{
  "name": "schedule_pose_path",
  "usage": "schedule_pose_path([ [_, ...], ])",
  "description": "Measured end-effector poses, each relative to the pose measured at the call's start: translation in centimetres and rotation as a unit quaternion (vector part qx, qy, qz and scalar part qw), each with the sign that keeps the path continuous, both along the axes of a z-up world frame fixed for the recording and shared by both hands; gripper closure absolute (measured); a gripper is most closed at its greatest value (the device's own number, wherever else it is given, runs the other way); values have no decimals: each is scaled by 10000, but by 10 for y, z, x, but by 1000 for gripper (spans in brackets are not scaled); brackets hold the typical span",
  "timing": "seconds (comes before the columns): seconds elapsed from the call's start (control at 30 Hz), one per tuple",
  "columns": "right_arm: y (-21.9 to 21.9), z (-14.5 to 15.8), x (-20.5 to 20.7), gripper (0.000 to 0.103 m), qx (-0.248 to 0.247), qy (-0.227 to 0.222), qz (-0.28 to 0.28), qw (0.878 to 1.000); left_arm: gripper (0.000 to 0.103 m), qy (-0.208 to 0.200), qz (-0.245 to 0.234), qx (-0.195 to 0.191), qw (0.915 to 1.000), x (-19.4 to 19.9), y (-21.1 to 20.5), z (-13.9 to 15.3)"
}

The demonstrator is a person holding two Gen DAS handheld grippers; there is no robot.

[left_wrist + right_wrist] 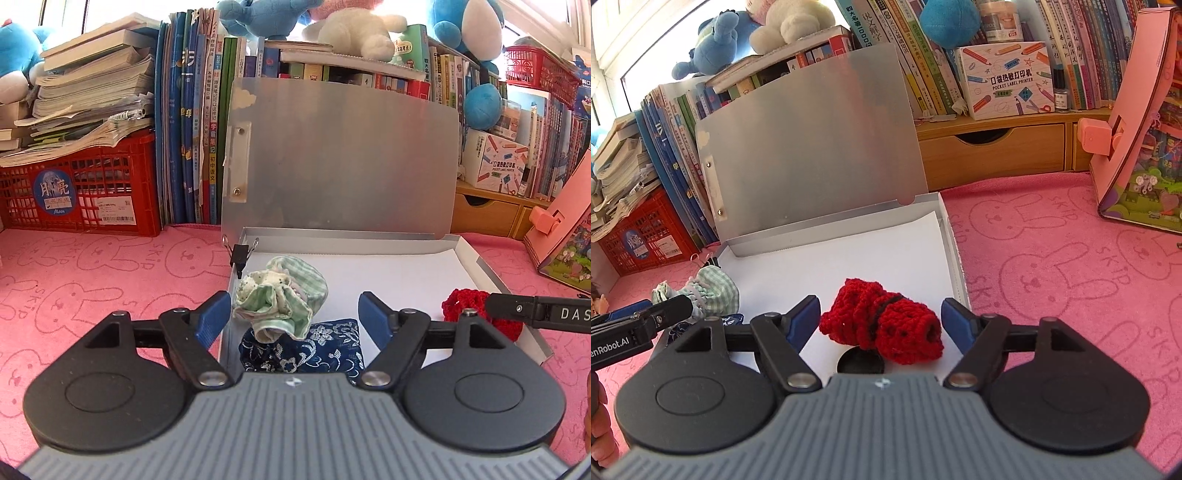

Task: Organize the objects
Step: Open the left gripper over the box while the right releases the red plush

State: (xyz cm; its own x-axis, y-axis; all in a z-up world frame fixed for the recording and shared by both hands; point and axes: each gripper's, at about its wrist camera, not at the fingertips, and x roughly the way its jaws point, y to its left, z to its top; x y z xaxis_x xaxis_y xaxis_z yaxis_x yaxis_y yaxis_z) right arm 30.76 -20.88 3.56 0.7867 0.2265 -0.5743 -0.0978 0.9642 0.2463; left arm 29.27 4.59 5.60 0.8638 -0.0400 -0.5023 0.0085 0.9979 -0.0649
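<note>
While both grippers hover at the near edge of the shallow silver metal box (955, 243), each stands wide and holds nothing. Between the right gripper (880, 320) fingers lies the red crocheted yarn pouch (882, 326), its long axis slanting from far left to near right, partly over a small black disc (858, 363). Ahead of the left gripper (294, 316), the green gingham drawstring pouch (282, 297) rests on a navy floral cloth pouch (306, 349). Beyond, the lid (343, 155) stands open against books.
</note>
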Motion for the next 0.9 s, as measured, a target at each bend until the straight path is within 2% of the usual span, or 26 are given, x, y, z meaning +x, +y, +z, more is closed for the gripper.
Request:
schedule_pose_path([
  [0.5,1,33,-98,20,-286,-678,450,9963,18,-143,-330,40,9993,-98,-7,26],
  [0.9,5,30,-170,19,-599,-1011,676,9908,17,-195,-552,-76,9983,-176,-7,14],
])
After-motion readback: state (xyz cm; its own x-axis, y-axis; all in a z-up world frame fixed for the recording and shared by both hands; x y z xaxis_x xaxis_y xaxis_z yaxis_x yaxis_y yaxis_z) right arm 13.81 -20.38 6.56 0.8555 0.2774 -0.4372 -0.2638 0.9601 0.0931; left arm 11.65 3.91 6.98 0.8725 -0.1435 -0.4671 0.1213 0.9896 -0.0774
